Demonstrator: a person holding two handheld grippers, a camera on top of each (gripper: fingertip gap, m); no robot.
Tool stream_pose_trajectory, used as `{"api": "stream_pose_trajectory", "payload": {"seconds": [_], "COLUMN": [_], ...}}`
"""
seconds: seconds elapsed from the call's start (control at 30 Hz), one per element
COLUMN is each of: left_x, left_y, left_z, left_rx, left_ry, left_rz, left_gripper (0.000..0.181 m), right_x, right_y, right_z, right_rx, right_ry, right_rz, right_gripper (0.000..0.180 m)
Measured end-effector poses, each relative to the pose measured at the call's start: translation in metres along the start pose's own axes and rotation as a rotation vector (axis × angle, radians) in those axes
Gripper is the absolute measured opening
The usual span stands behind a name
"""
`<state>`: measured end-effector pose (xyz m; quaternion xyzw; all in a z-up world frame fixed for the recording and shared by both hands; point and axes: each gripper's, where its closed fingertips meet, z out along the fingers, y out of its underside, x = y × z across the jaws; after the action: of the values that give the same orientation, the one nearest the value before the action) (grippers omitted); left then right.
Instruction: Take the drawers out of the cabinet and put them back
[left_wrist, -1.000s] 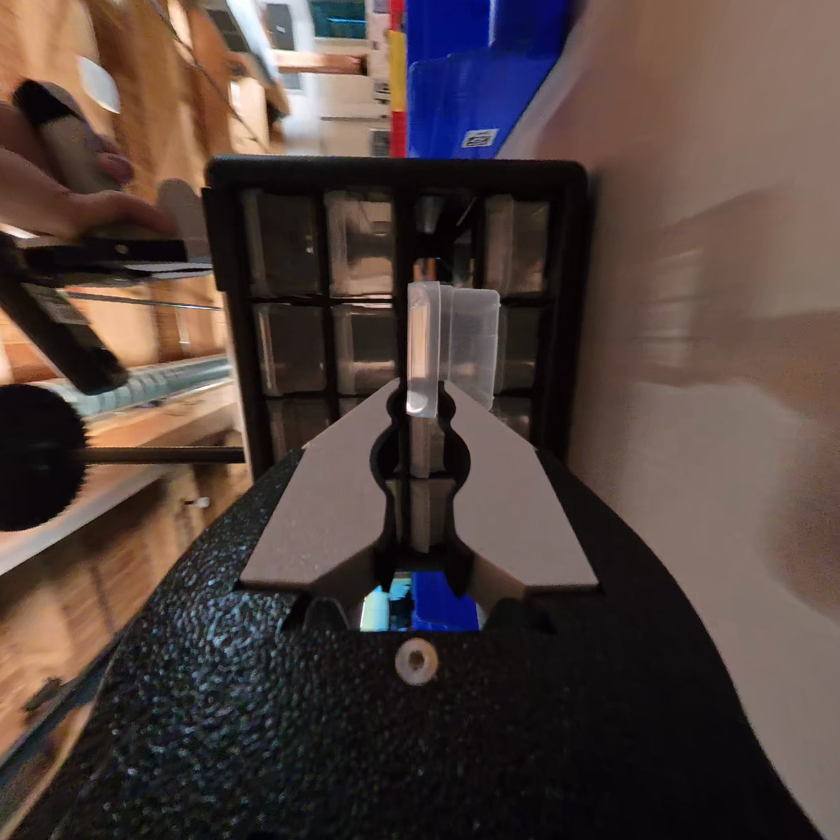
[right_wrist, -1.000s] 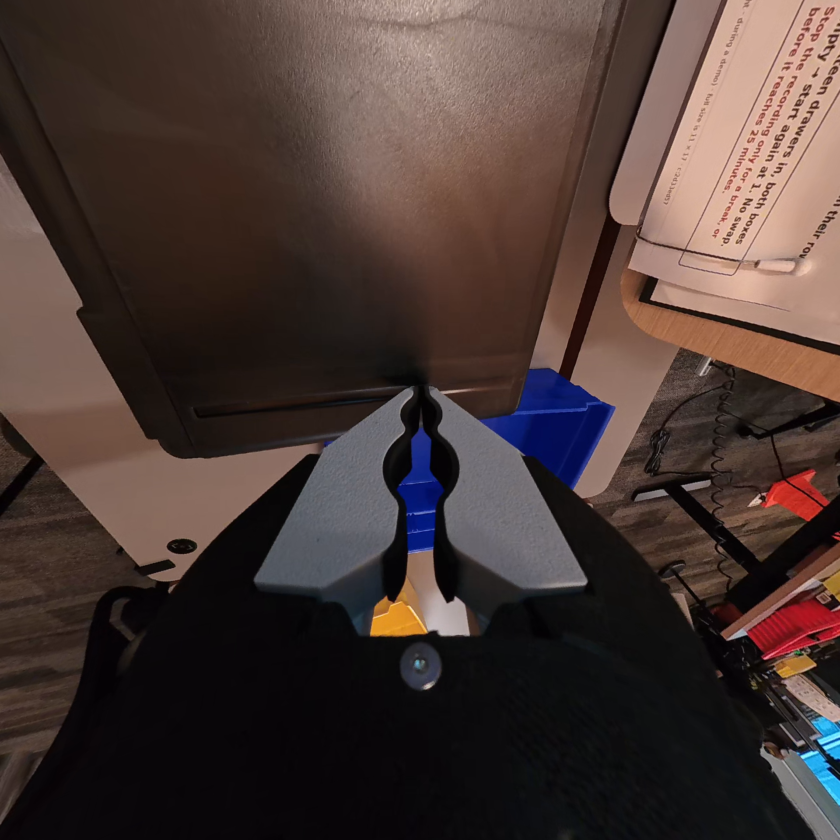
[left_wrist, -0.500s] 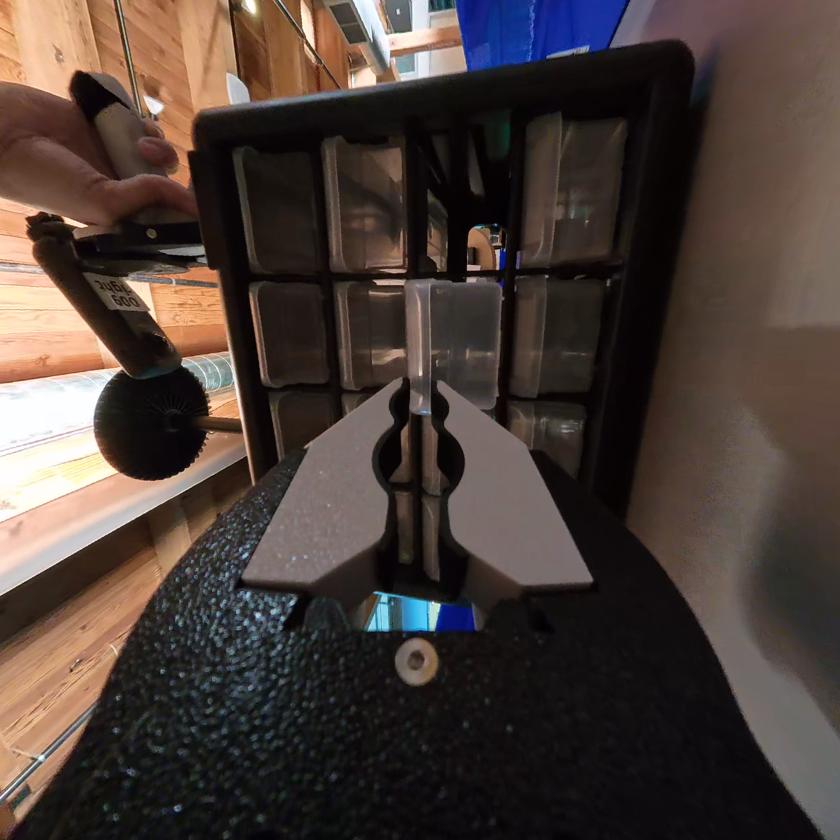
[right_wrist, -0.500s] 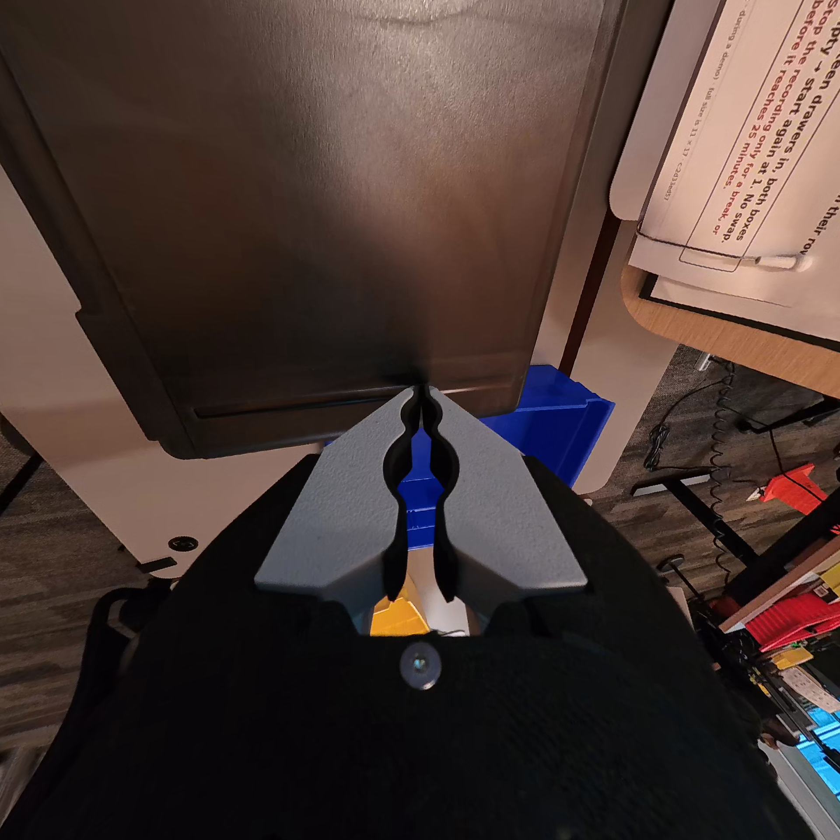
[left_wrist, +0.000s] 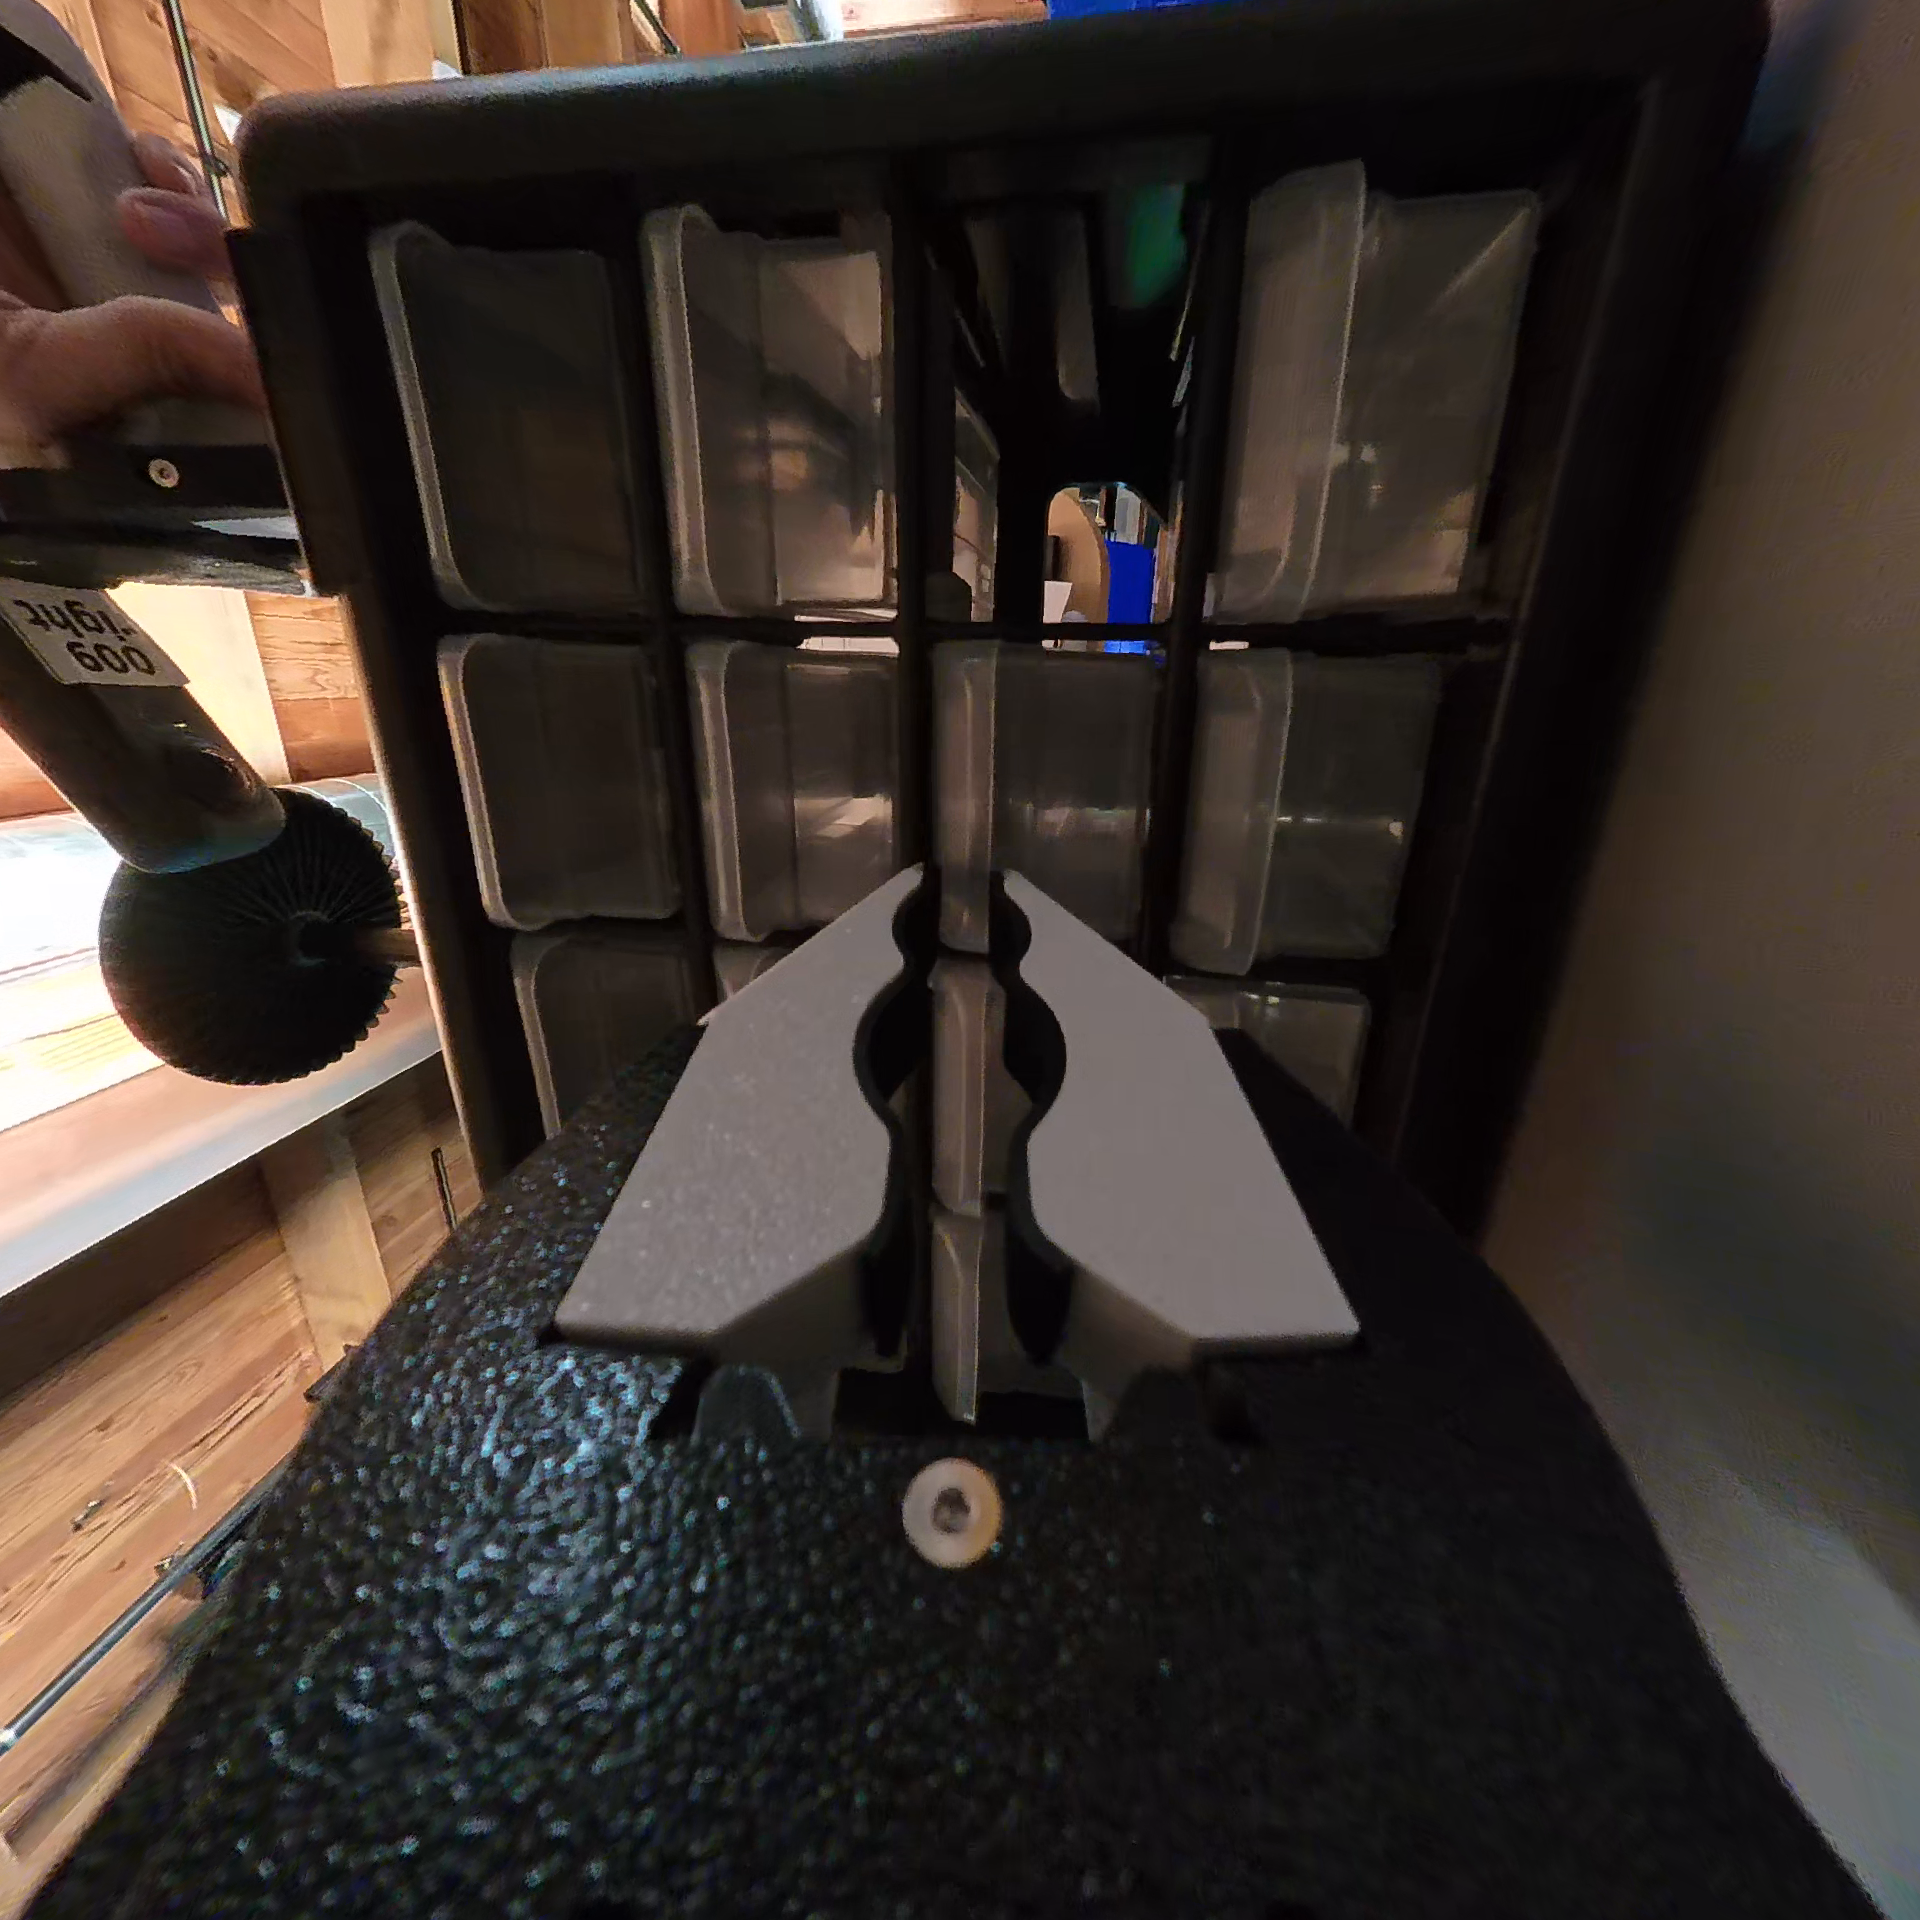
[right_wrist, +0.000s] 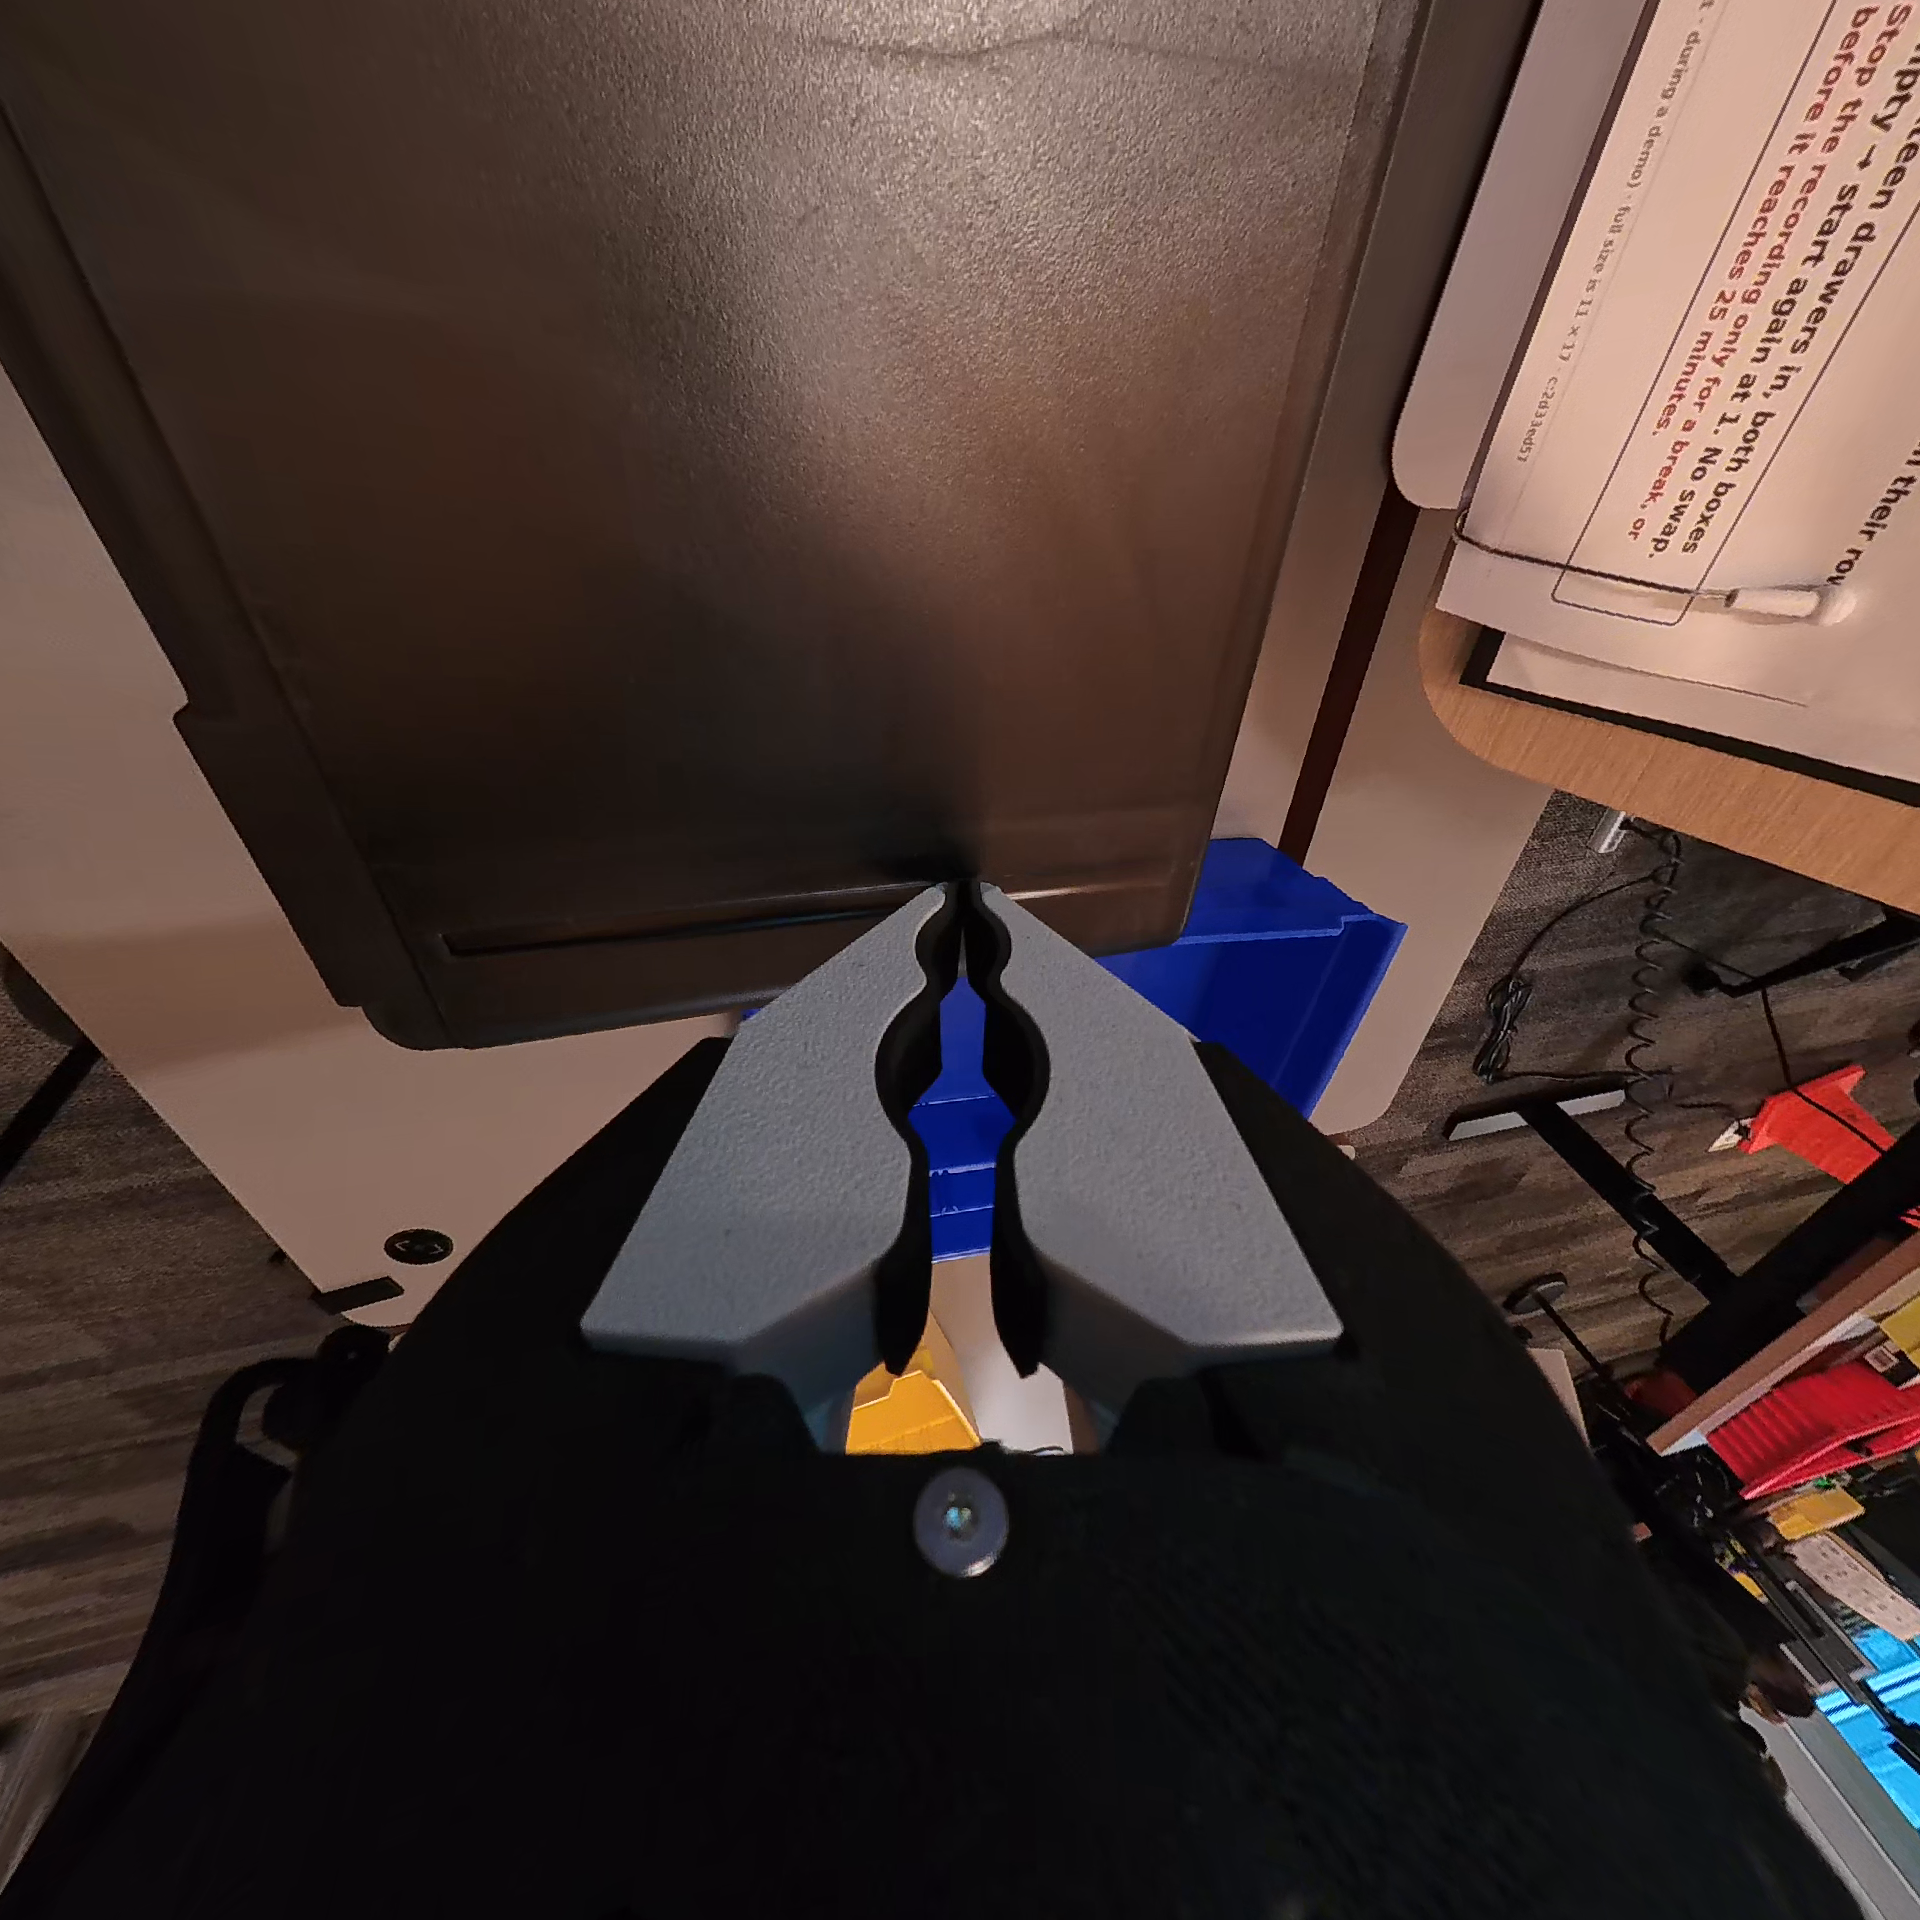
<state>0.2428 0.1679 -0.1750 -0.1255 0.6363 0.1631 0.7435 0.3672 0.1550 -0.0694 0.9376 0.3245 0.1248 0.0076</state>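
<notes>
Wooden planks and beams fill the background on the left of the left wrist view, with a pale wall close on the right. Between them stands the black cabinet, its grid of compartments facing the camera and most of them filled with clear plastic drawers. One compartment in the top row, third from the left, is an empty slot through which the room behind shows. The left tool is closed narrow on the front handle of a clear drawer seated in the middle row, third from the left, directly below that slot. At the cabinet's left edge the right tool meets the frame, with a person's hand around its grip and a black ribbed knob hanging below. In the right wrist view the right tool has its tips pinched together on the near edge of the cabinet's dark flat panel. Beyond that edge sits a blue bin, a white surface lies under the cabinet, and a printed paper sheet rests on a wooden desk to the right, with cables on the dark floor.
</notes>
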Motion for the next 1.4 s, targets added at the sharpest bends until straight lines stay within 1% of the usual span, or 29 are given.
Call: {"api": "stream_pose_trajectory", "payload": {"seconds": [0.2,0.33,0.4,0.47,0.57,0.67,0.77,0.83,0.9,0.93,0.97,1.03,1.07,1.13,1.2,1.3,1.4], "left_x": [0.001,0.006,0.003,0.000,-0.016,-0.060,-0.118,-0.142,-0.144,-0.136,-0.120,-0.079,-0.061,-0.032,-0.008,0.029,0.054], "left_y": [-0.001,-0.002,-0.002,-0.003,0.006,0.047,0.119,0.167,0.208,0.226,0.239,0.255,0.262,0.268,0.280,0.290,0.295], "left_z": [0.000,-0.003,-0.008,-0.018,-0.039,-0.046,-0.034,-0.019,0.004,0.018,0.032,0.054,0.065,0.085,0.107,0.127,0.145], "left_rx": [0.003,0.014,0.022,0.047,0.093,0.064,-0.031,-0.090,-0.159,-0.209,-0.262,-0.384,-0.450,-0.529,-0.621,-0.752,-0.819], "left_ry": [0.021,0.058,0.051,0.060,0.093,0.072,-0.008,0.008,0.102,0.178,0.292,0.583,0.697,0.891,0.975,1.113,1.163], "left_rz": [-0.040,-0.078,-0.104,-0.173,-0.397,-0.678,-0.917,-1.072,-1.197,-1.239,-1.268,-1.307,-1.333,-1.412,-1.473,-1.487,-1.503], "left_gripper": [0.009,0.028,0.033,0.036,0.036,0.033,0.024,0.019,0.019,0.019,0.019,0.031,0.031,0.029,0.028,0.036,0.032], "right_x": [0.000,0.000,0.000,0.000,0.000,0.000,0.000,0.000,0.000,0.000,0.000,0.000,0.000,0.000,0.000,0.000,0.000], "right_y": [0.000,0.000,0.000,0.000,0.000,0.000,0.000,0.000,0.000,0.000,0.000,0.000,0.000,0.000,0.000,0.000,0.000], "right_z": [0.000,0.000,0.000,0.000,0.000,0.000,0.000,0.000,0.000,0.000,0.000,0.000,0.000,0.000,0.000,0.000,0.000], "right_rx": [0.001,0.008,0.008,0.008,0.004,0.006,0.008,0.006,0.007,0.007,0.007,0.008,0.007,0.002,-0.003,-0.011,-0.016], "right_ry": [0.004,0.002,0.002,0.005,0.013,0.009,0.000,-0.004,-0.006,-0.007,-0.008,-0.013,-0.015,-0.016,-0.013,-0.008,-0.009], "right_rz": [0.000,0.001,0.000,-0.001,-0.008,-0.009,-0.007,-0.008,-0.007,-0.008,-0.008,-0.007,-0.007,-0.006,-0.007,-0.016,-0.019], "right_gripper": [0.000,0.000,0.000,0.000,0.000,0.000,0.000,0.000,0.000,0.000,0.000,0.000,0.000,0.000,0.000,0.000,0.000]}}
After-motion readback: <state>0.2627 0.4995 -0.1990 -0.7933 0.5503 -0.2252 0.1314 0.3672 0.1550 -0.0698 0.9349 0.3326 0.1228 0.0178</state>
